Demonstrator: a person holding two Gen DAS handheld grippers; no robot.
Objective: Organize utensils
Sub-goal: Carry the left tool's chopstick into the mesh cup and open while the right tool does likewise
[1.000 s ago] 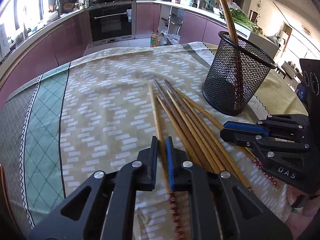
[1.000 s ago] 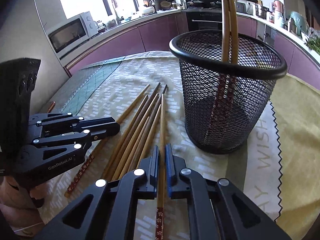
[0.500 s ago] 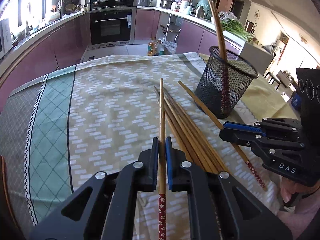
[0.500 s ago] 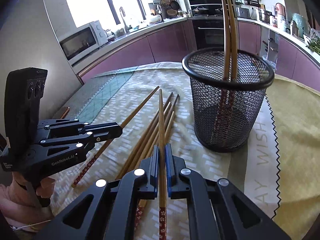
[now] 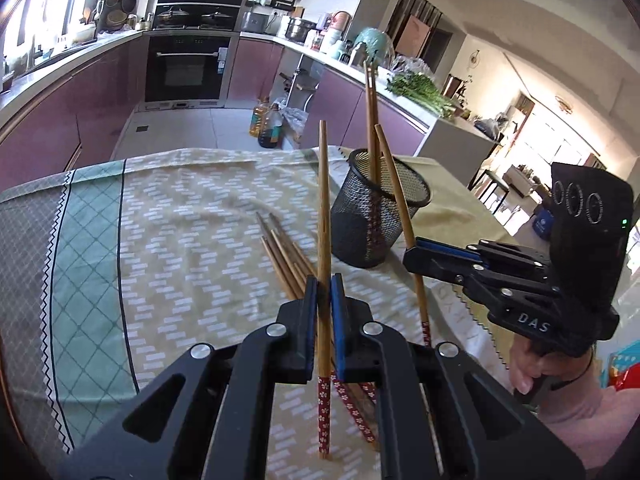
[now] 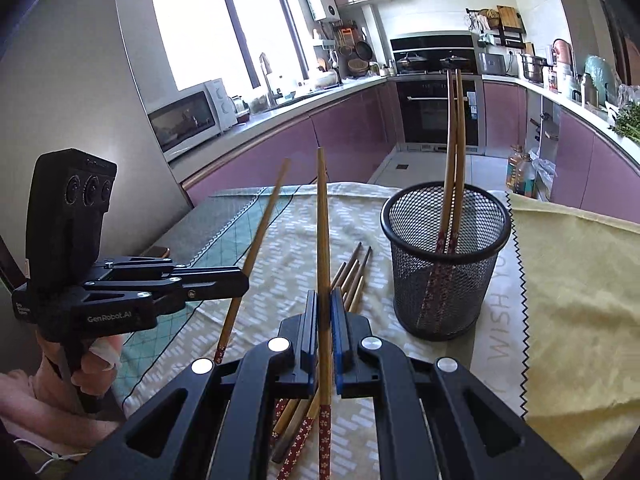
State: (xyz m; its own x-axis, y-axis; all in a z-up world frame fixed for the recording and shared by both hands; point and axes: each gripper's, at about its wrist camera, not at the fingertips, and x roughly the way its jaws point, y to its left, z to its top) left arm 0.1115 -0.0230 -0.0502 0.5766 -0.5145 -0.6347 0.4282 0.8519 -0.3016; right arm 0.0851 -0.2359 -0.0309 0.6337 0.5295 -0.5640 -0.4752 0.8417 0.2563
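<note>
The left claw point(image 5: 323, 296) is pressed together on a chopstick point(image 5: 324, 240), which is pinched between the blue pads just above its red flowered end and is held nearly upright, its plain tip pointing to 12 o'clock. The right claw point(image 6: 324, 312) is likewise clamped on a second chopstick point(image 6: 323, 248), gripped above its patterned end and raised toward 12 o'clock. In the left wrist view the right claw point(image 5: 416, 256) is seen at 3 o'clock, with its chopstick point(image 5: 394, 184) slanted across the front of the mesh holder point(image 5: 380, 208). In the right wrist view the left claw point(image 6: 240, 280) is seen at 9 o'clock. Loose chopsticks point(image 5: 284, 256) are left lying in a bundle on the patterned cloth point(image 5: 180, 240) of the desk, below the claws. The mesh holder point(image 6: 444, 264) is stood at 1 o'clock of the right claw, and two chopsticks point(image 6: 454, 152) are already leaned inside it, flowered ends down.
</note>
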